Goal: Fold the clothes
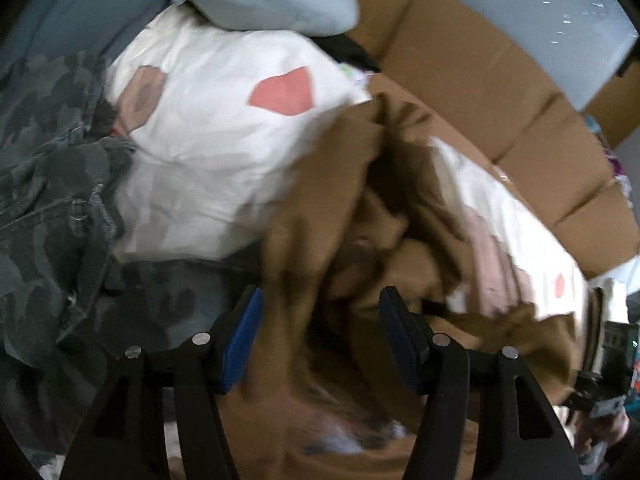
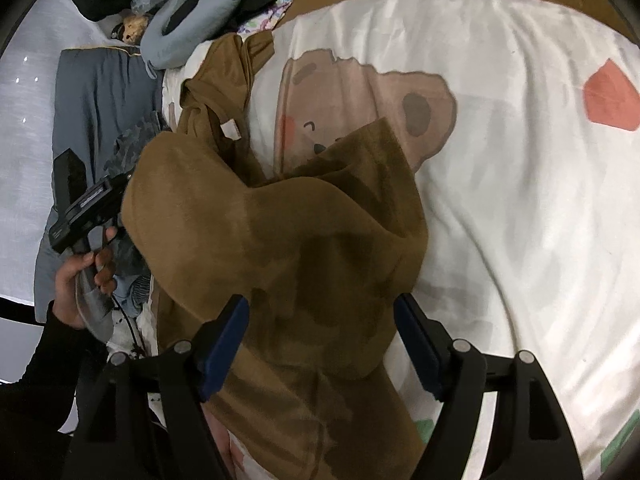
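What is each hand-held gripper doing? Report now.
Left hand-held gripper: open, brown garment between its fingers, not pinched.
Right hand-held gripper: open over the same garment.

— How is the scene lit?
— Soft, dim indoor light is seen; the white bear-print sheet is rendered brightest, without harsh glare.
— And sharpness?
— Heavy motion smear is shown across the brown garment in the left wrist view; the right wrist view is held crisper.
— Edges?
— Strong fisheye bending and black vignetted corners are found in both.
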Demonstrator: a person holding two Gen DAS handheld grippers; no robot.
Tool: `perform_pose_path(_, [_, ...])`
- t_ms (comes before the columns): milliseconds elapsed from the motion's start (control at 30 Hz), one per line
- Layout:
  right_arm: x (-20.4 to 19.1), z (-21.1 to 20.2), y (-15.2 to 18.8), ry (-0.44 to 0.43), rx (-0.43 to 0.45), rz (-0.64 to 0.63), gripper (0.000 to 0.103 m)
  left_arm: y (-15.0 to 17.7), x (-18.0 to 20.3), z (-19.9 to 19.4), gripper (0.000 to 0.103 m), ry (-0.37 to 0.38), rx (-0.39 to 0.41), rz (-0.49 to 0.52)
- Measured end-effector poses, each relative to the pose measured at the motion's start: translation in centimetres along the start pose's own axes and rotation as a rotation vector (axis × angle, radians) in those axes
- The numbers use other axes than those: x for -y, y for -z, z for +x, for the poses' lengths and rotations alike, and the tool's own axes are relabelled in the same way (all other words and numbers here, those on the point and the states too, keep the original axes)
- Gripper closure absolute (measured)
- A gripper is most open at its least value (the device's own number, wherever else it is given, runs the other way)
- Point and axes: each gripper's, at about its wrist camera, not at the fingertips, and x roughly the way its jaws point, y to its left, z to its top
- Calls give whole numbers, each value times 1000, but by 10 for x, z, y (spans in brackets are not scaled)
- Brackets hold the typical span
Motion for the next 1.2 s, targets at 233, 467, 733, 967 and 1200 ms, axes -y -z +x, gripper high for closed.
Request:
perform_pose_path(233, [-6,21,-3,6,-40,-29,85,-4,-16,32,42,-29,-39,19])
perform_pose_path(467, [-5,-18,2,-16,31,-29,100,-3,-20,37,42,16,-26,21])
perform_pose_path(733, [1,-68,11,34,108,6,100,1,-21,34,91,42,-47,38])
perform_pose_path(967, [17,-120,22,94,205,84,101,6,-27,10,97,42,-11,47])
perform_pose_path(1200, [40,-169,33,183,305,160,101,6,-26,-5,97,46,9,42])
